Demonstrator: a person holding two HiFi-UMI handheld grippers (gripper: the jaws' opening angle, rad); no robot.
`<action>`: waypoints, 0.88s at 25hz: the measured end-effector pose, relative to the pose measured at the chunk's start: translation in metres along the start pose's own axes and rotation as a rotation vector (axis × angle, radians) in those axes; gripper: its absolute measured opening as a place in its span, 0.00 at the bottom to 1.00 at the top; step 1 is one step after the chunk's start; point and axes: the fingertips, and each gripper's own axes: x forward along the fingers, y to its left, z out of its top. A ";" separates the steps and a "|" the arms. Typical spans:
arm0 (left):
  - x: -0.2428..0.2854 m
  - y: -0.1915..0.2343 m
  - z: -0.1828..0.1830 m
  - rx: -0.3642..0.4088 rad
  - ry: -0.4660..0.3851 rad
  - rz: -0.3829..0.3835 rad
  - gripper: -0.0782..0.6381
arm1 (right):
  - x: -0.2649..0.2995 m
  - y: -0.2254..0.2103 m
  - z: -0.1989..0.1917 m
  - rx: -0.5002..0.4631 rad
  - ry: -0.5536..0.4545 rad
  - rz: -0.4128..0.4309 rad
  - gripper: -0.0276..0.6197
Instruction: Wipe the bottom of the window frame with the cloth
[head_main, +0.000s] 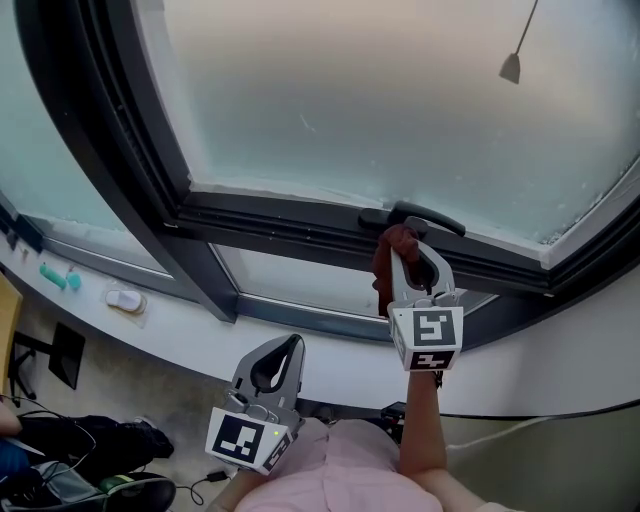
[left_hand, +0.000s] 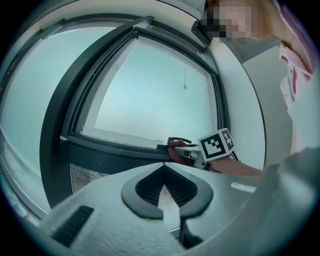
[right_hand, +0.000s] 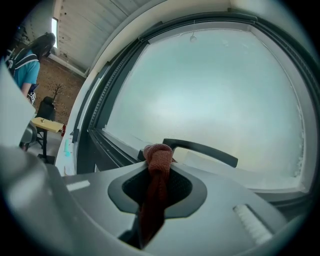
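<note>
My right claw (head_main: 405, 252) pinches the red-brown cloth (head_main: 396, 240). The cloth's bunched end sits at the bottom edge of the window frame (head_main: 270, 215), right beside the black handle (head_main: 432, 216). My left claw (head_main: 288, 345) is pressed together with nothing in it, lower down, away from the frame.

The lower end of the cloth (right_hand: 158, 161) is hidden inside the right gripper (head_main: 409, 256).

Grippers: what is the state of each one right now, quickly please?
Left gripper: closed, jaws together, holding nothing.
Right gripper: closed on the reddish-brown cloth.
</note>
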 end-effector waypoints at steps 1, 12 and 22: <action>0.001 -0.001 0.000 0.001 -0.001 -0.004 0.10 | 0.000 0.000 0.000 0.002 -0.003 0.004 0.14; 0.007 -0.012 0.001 0.019 0.006 -0.023 0.10 | -0.006 -0.006 -0.003 0.006 -0.029 0.018 0.14; 0.006 -0.015 0.000 0.021 0.004 -0.006 0.10 | -0.015 -0.025 -0.010 0.015 -0.025 -0.004 0.14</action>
